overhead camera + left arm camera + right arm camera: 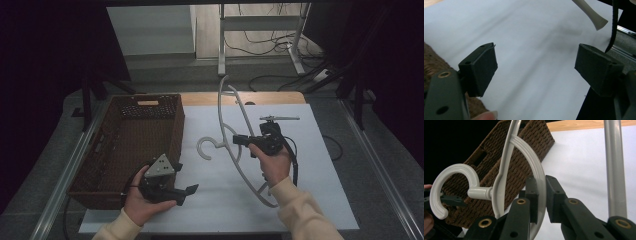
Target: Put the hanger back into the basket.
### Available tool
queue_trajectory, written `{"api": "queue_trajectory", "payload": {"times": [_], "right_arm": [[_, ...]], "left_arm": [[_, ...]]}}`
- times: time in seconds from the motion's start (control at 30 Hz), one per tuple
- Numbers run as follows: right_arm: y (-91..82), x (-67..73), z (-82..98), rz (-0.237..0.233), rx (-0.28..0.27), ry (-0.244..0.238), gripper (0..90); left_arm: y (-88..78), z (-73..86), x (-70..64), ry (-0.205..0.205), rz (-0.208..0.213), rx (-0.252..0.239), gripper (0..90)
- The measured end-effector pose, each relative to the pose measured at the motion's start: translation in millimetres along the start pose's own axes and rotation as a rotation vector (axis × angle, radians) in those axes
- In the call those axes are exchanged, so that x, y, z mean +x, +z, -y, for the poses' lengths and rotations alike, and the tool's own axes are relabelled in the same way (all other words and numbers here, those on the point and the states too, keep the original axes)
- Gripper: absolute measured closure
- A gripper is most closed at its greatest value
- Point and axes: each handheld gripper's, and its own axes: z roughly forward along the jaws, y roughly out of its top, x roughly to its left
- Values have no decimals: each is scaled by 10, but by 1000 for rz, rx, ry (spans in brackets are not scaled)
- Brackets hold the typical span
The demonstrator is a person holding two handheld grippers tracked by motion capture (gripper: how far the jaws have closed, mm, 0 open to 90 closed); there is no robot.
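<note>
Over the white table cover the right gripper is clamped on the hanger, held upright with its hook toward the basket (brown wicker). The left gripper, jaws apart and empty, lies below that hook and nearest it.

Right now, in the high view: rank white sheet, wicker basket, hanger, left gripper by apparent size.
1. white sheet
2. wicker basket
3. hanger, long but thin, held up nearer the camera, so somewhat unsure
4. left gripper
</note>
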Motion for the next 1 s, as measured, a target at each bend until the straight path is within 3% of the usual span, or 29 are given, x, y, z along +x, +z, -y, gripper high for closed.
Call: {"api": "queue_trajectory", "payload": {"times": [0.4,0.53,1.0], "right_arm": [[-19,-30,1,-18,-28,30,809],[-39,-59,6,-12,-46,38,809],[-59,-49,47,-43,-128,88,809]], "left_arm": [[198,-146,-119,18,42,-2,182],[266,-197,-165,26,36,-5,181],[548,-334,-218,-47,131,-58,210]]}}
